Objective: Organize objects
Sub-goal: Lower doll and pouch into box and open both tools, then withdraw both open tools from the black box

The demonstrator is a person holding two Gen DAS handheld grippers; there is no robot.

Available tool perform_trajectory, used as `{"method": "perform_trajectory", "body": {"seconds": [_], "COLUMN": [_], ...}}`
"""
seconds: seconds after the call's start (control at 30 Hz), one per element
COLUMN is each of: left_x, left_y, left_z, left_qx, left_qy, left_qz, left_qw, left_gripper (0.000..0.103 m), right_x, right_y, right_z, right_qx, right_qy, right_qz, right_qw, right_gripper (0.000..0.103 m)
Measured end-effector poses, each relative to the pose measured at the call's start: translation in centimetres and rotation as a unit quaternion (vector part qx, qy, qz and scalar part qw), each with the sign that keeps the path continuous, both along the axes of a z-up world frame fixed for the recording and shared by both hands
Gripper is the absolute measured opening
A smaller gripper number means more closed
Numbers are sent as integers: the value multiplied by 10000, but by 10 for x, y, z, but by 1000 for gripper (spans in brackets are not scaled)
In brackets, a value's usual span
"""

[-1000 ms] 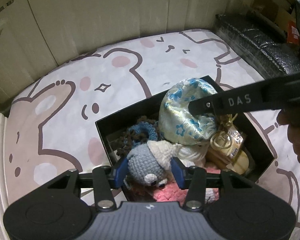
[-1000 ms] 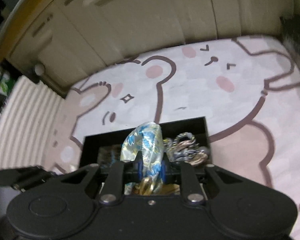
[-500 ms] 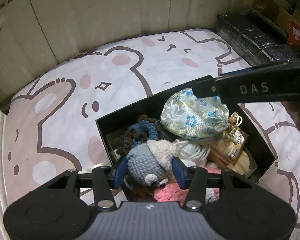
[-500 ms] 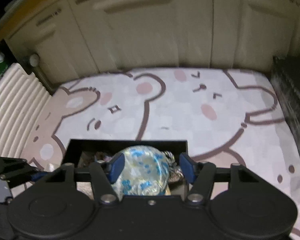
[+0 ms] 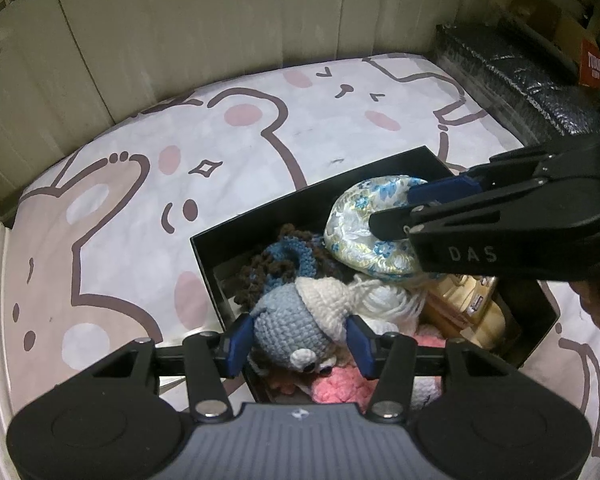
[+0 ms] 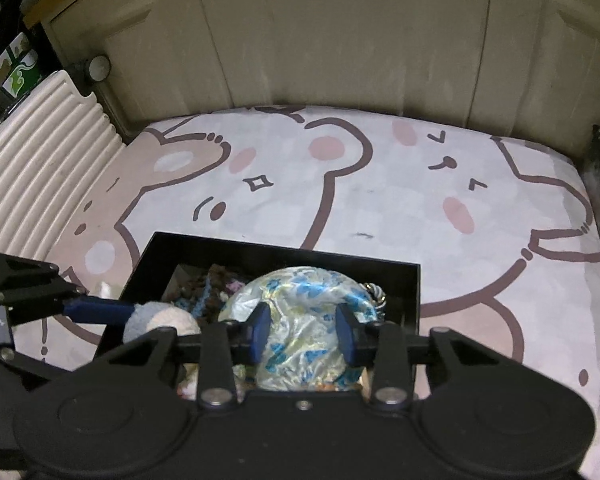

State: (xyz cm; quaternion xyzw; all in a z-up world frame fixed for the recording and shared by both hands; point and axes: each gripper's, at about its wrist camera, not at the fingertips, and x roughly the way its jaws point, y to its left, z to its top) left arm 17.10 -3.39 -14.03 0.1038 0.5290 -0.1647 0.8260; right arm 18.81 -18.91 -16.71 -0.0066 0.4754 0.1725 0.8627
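Note:
A black box sits on the bear-print sheet and holds soft toys. My left gripper is over its near corner, its blue pads on both sides of a blue-grey crocheted toy with a cream cap. My right gripper is closed around a shiny blue-flowered pouch above the box. The right gripper also shows in the left wrist view, the left one in the right wrist view.
Brown and blue yarn, white yarn, a pink knit and a gold packet fill the box. Cream cupboard doors stand behind. A black wrapped bundle lies at right, a ribbed white panel at left.
The right gripper let the pouch drop into the box, opened wide, and has closed on it again. The left gripper has stayed around the crocheted toy.

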Motion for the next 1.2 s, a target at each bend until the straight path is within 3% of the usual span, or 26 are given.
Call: {"method": "perform_trajectory", "body": {"seconds": [0.13, 0.2, 0.27, 0.5, 0.7, 0.9, 1.2], "left_x": [0, -2, -4, -14, -26, -43, -82], "left_y": [1, 3, 5, 20, 30, 36, 34], "left_z": [6, 12, 19, 40, 63, 87, 120], "left_qx": [-86, -159, -224, -341, -376, -405, -254], "left_qy": [20, -38, -134, -290, -573, -803, -1159], "left_qz": [112, 202, 295, 777, 1144, 1468, 1729], "left_qw": [9999, 9997, 9992, 9960, 9911, 9851, 9778], "left_gripper": [57, 63, 70, 83, 96, 102, 102], "right_x": [2, 2, 1, -15, -29, -45, -85], "right_y": [-4, -6, -8, -15, -28, -40, -50], "right_z": [3, 7, 11, 39, 64, 85, 112], "right_qx": [127, 197, 272, 265, 421, 292, -61], "right_qy": [96, 152, 194, -75, -120, -209, -444], "right_qz": [-92, -124, -83, -187, -436, -625, -847], "right_qw": [9998, 9996, 9994, 9994, 9981, 9974, 9954], "right_gripper": [37, 40, 50, 71, 82, 85, 93]}}
